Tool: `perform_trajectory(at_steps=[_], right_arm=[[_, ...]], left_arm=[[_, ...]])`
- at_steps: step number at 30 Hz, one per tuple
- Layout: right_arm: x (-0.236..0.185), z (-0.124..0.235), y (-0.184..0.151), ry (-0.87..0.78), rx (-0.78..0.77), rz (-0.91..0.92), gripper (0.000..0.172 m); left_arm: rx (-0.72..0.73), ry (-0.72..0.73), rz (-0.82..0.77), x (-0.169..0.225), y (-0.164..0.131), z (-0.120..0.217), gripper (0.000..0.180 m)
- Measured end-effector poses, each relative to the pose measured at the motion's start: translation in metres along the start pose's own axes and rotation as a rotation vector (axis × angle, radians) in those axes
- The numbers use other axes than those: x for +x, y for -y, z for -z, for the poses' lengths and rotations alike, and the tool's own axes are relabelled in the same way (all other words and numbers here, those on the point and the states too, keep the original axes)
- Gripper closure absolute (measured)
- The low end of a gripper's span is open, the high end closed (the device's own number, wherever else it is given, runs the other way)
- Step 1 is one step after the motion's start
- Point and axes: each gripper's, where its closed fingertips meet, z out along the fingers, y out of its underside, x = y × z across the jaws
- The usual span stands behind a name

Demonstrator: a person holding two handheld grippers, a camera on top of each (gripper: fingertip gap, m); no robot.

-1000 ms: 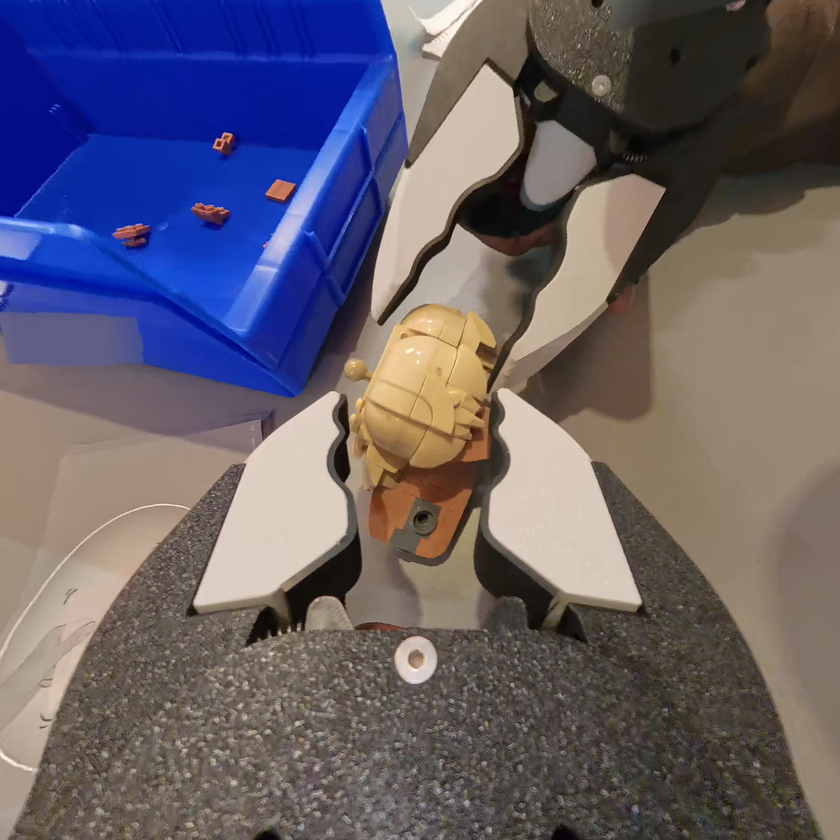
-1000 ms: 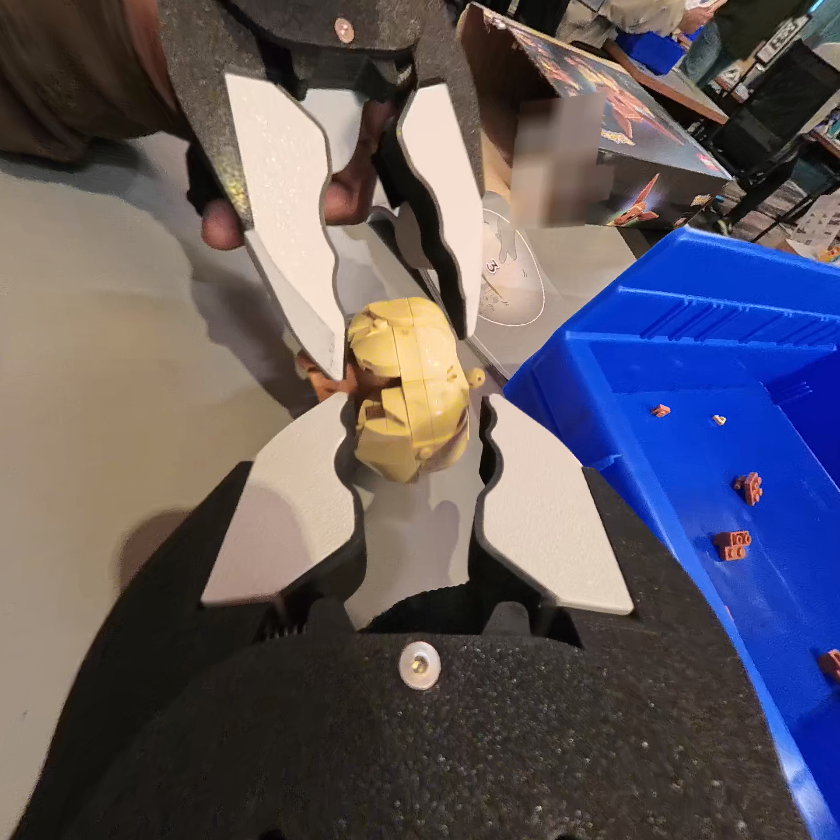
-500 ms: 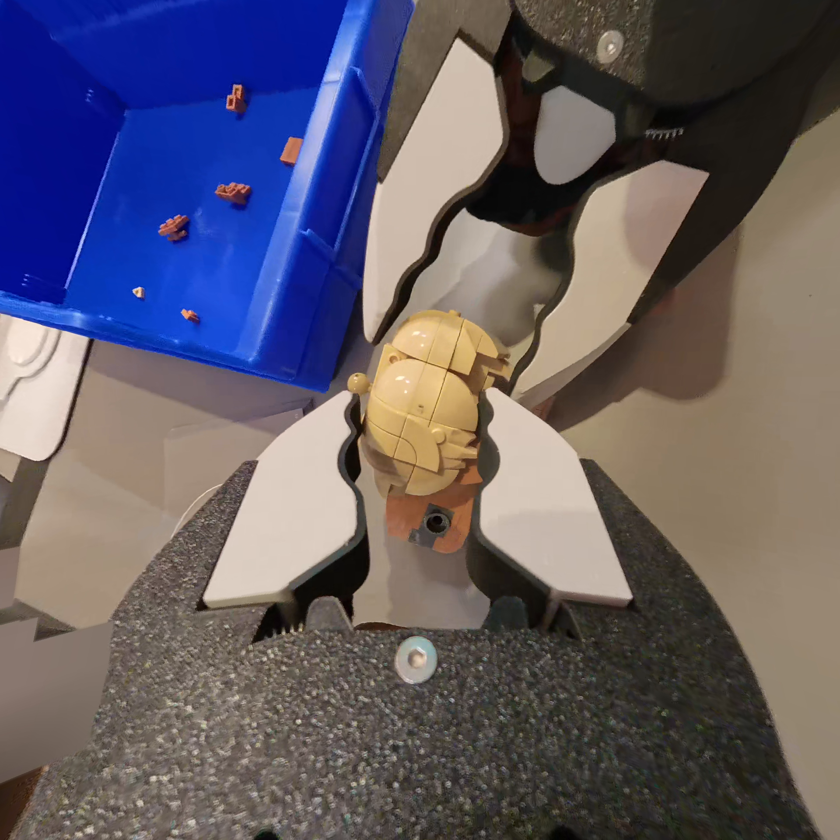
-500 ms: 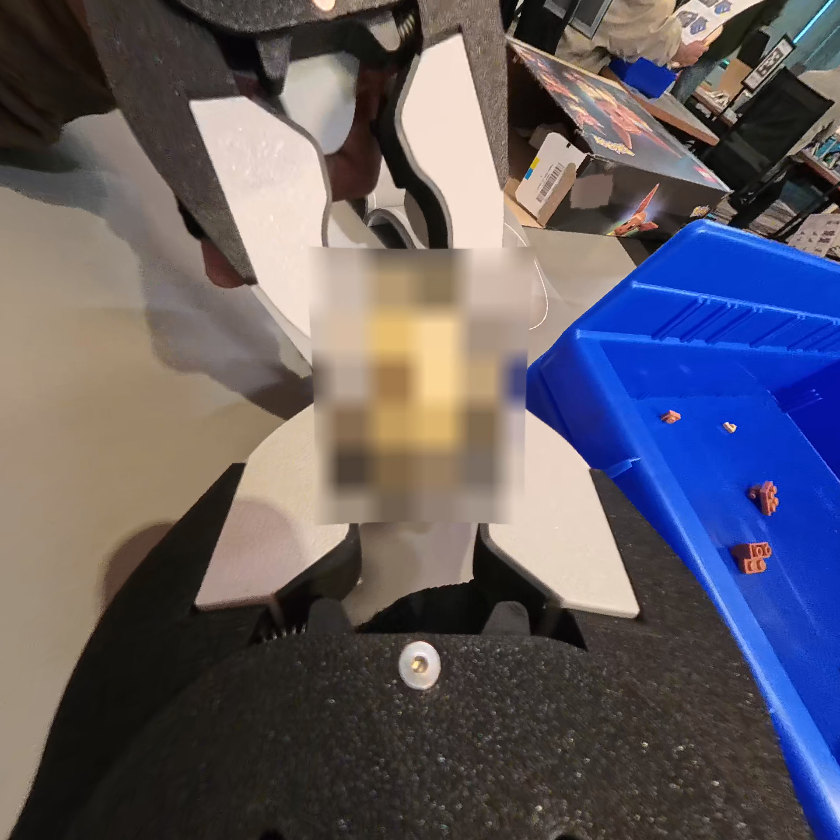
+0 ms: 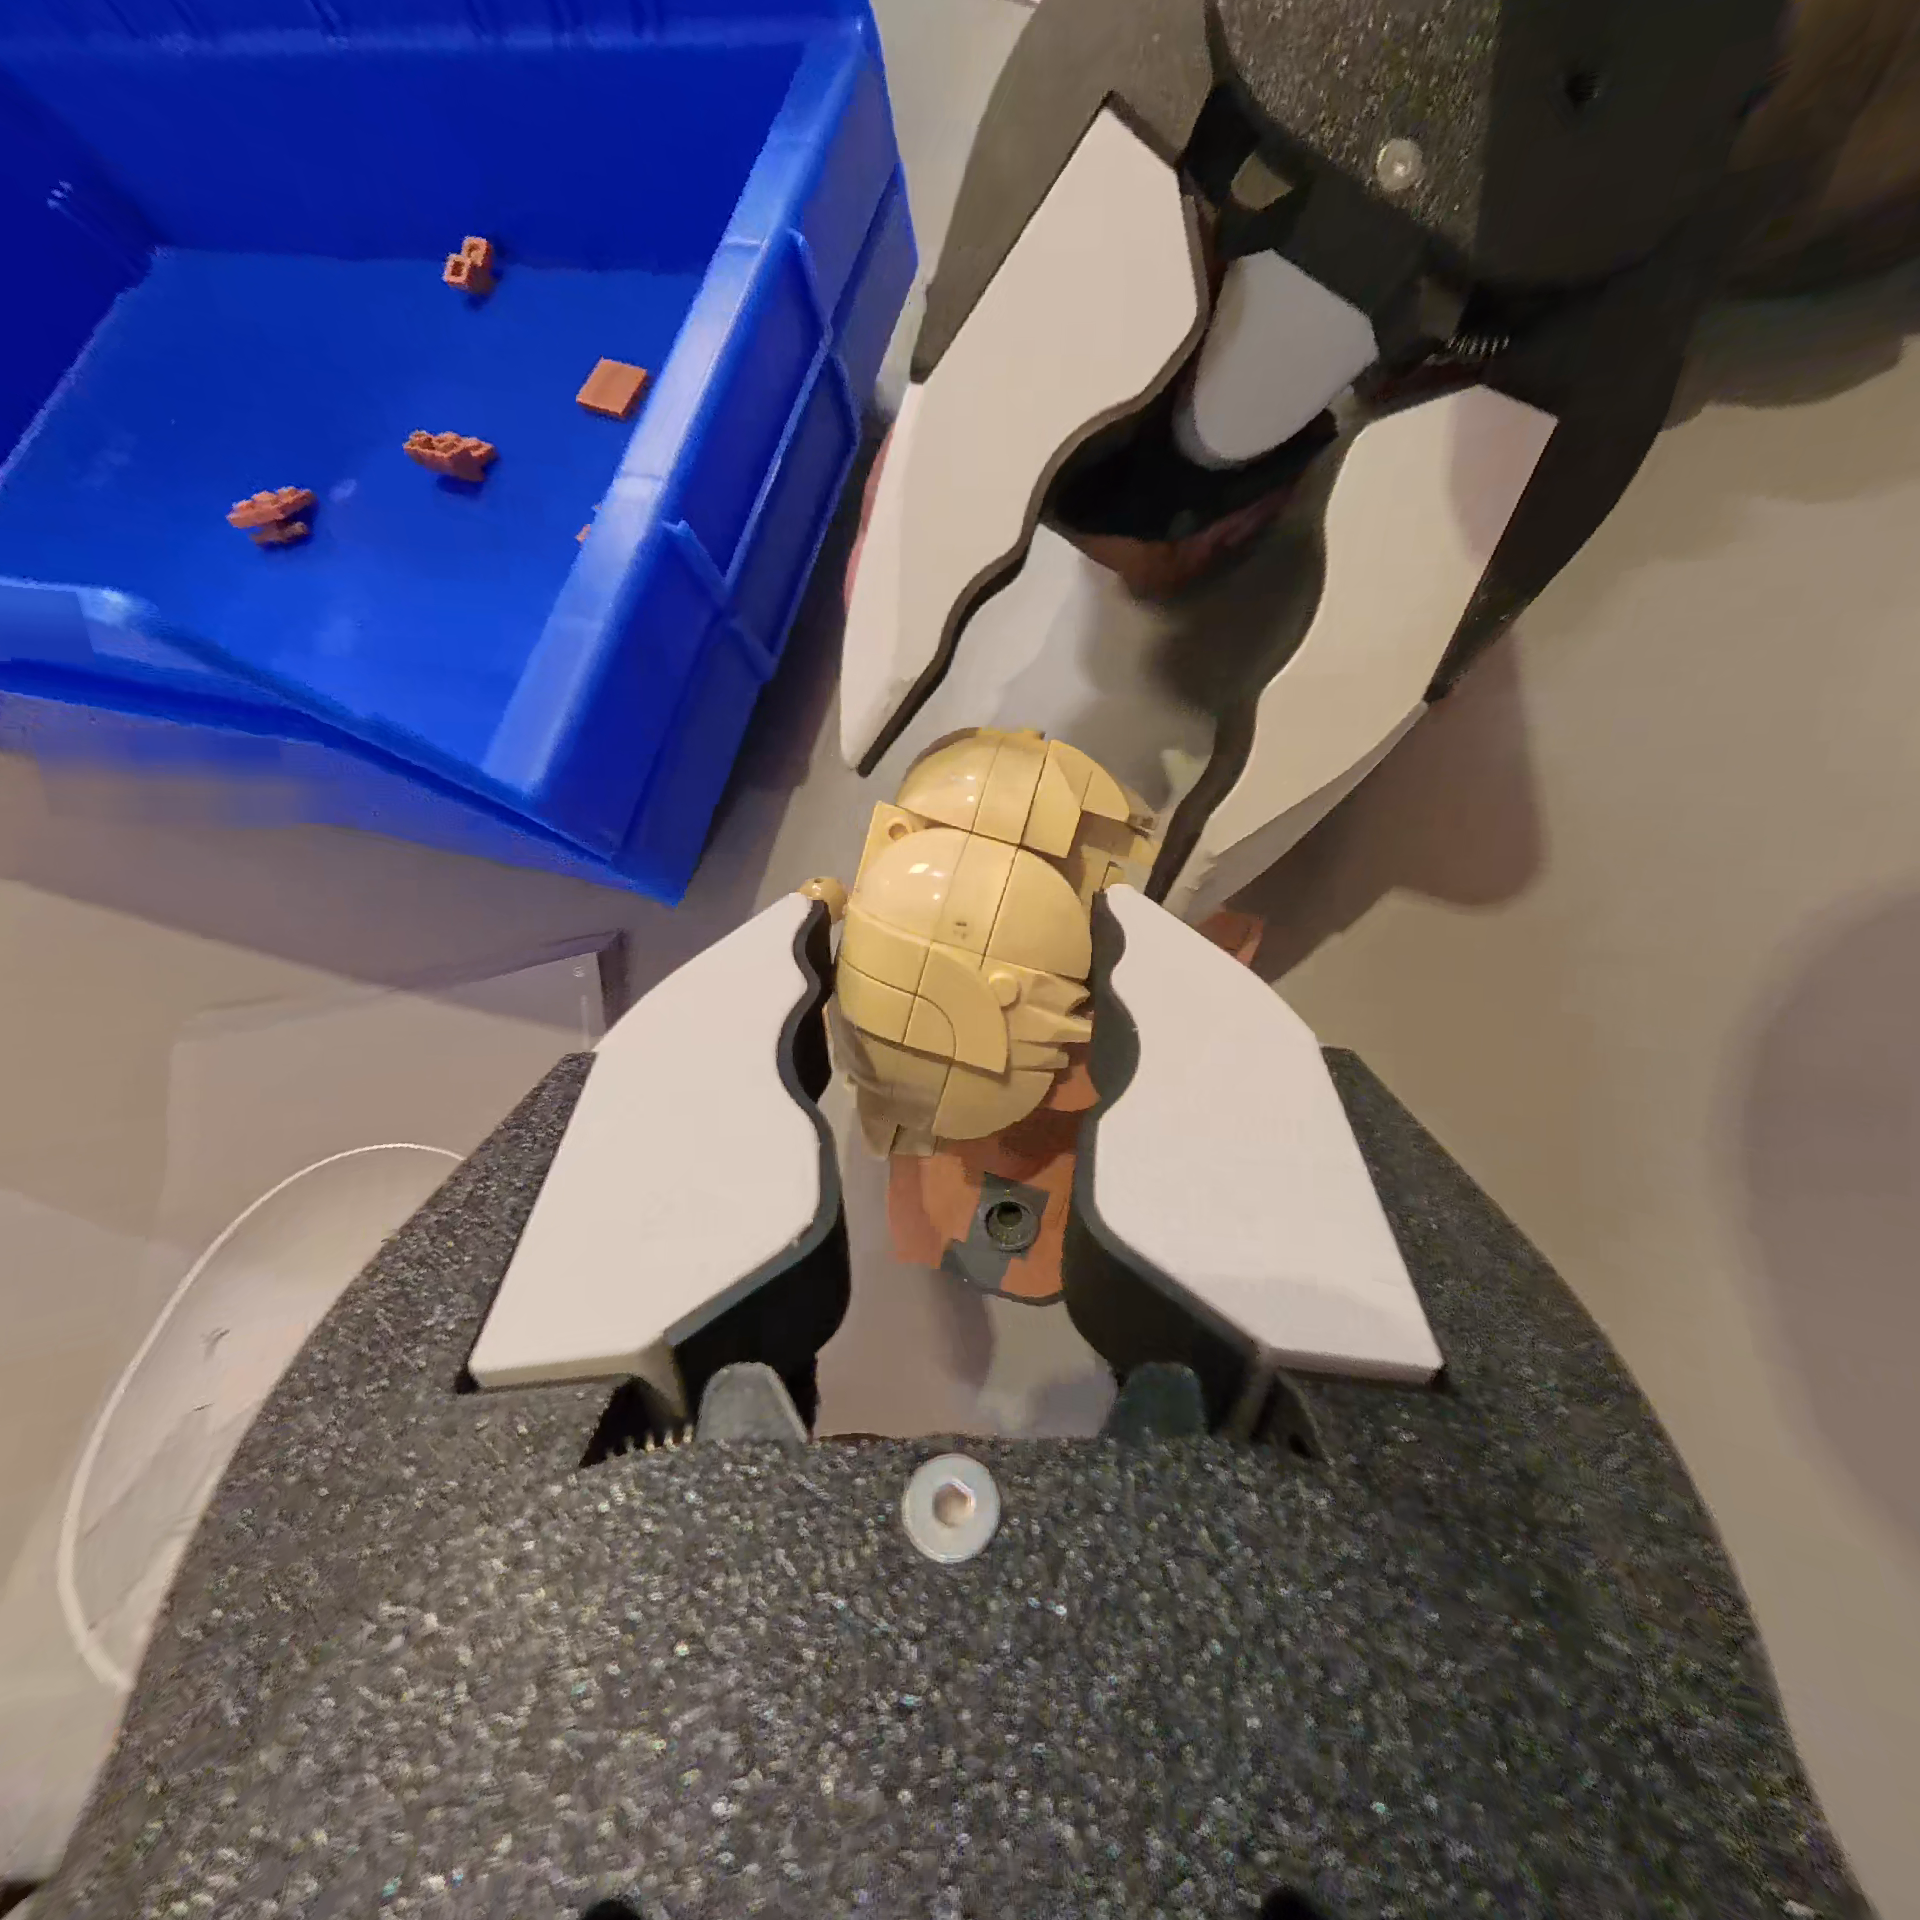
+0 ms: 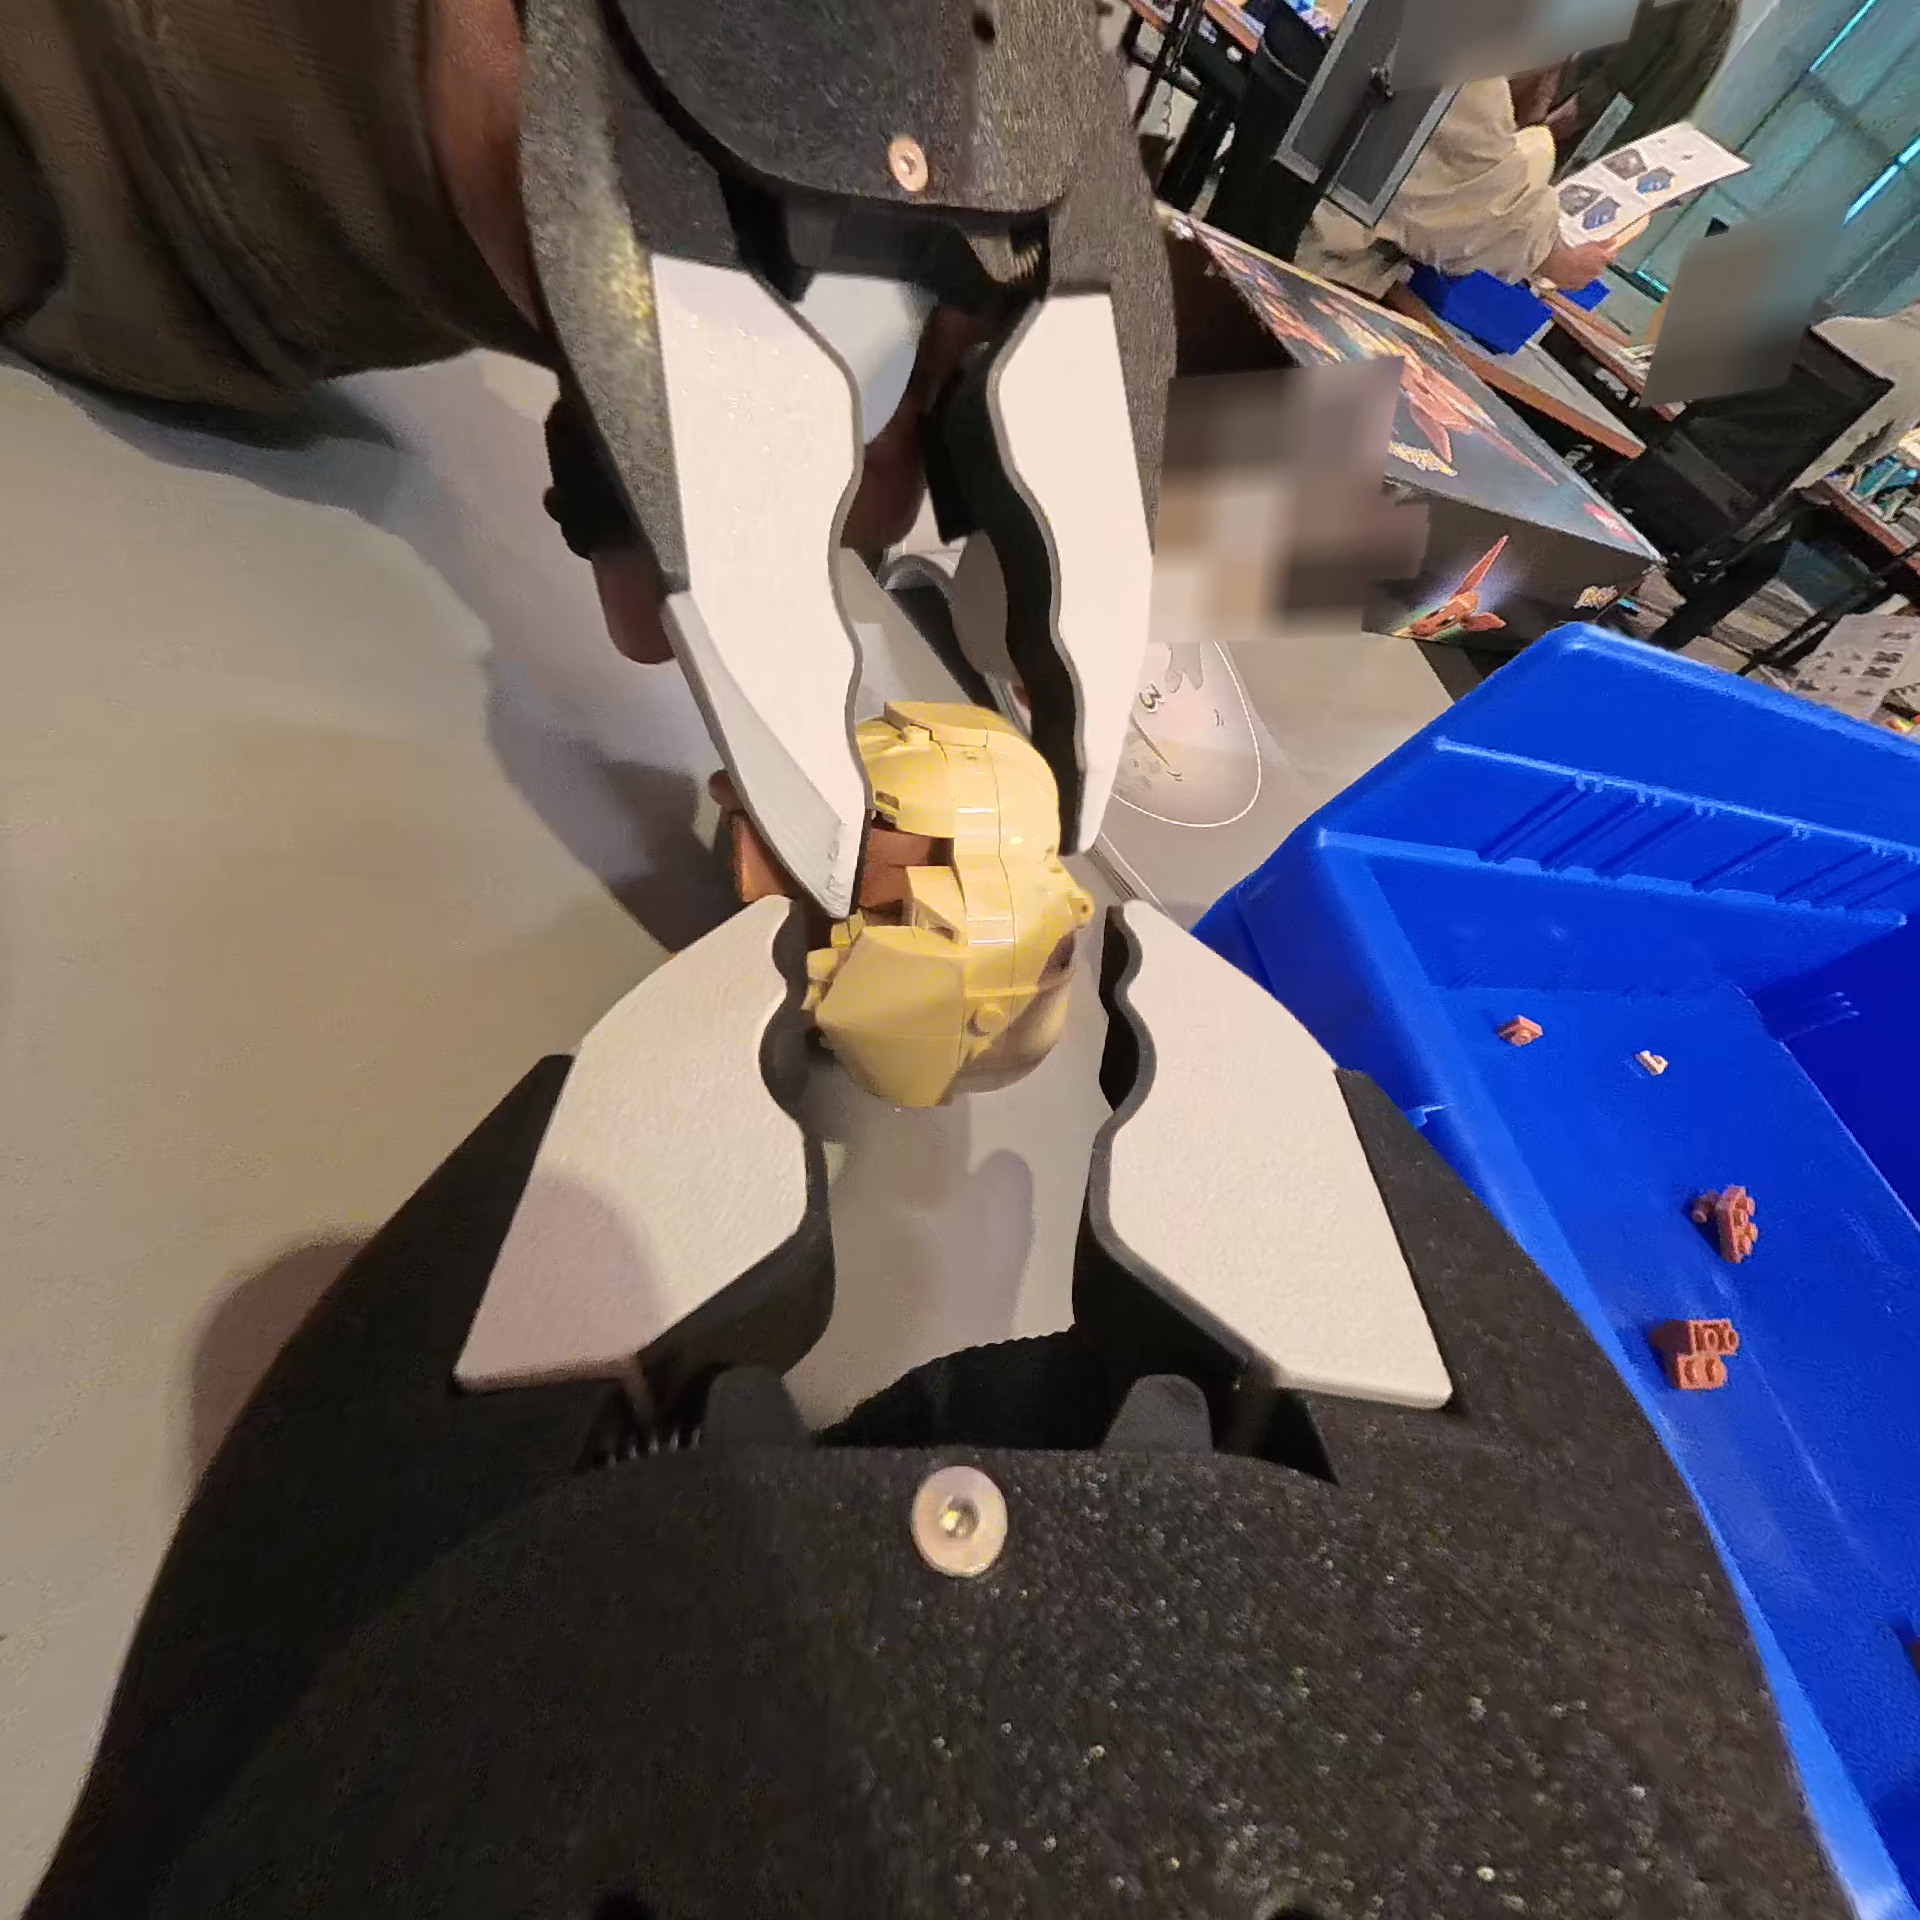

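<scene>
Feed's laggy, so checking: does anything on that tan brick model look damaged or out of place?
Yes. The tan model has a gap in its shell where brown inner bricks show, beside the left tongs' fingertip. Whether damage or design, I can't tell.

Light: you worked under even, fairly bright indoor light from above.
Shadows: soft dark ones fell on the grey table (image 5: pixel 1714 935) right of the tan brick model (image 5: pixel 966 977).
Glare: small highlights sat on its domes.
Blur: your blue bin (image 6: pixel 1558 935) edges smeared; wide-angle bending showed.
</scene>
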Motion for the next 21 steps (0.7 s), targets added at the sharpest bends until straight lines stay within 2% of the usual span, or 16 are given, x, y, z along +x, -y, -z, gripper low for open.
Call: perform_trajectory(at_steps=[8,14,21], right_arm=[[-0.0035,0.0003,0.0002,0.034,-0.004,-0.050,0.123],[-0.0018,0.0004,-0.0006,0.009,-0.013,-0.036,0.124],[-0.0012,0.0028,-0.0010,0.022,-0.010,-0.007,0.120]], left_arm=[[0.023,-0.039,0.074,0.0017,-0.0002,0.0009,0.132],[0.000,0.019,0.061,-0.0013,0.0014,0.0094,0.133],[0.010,0.004,0.028,0.0027,0.0014,0.0082,0.136]])
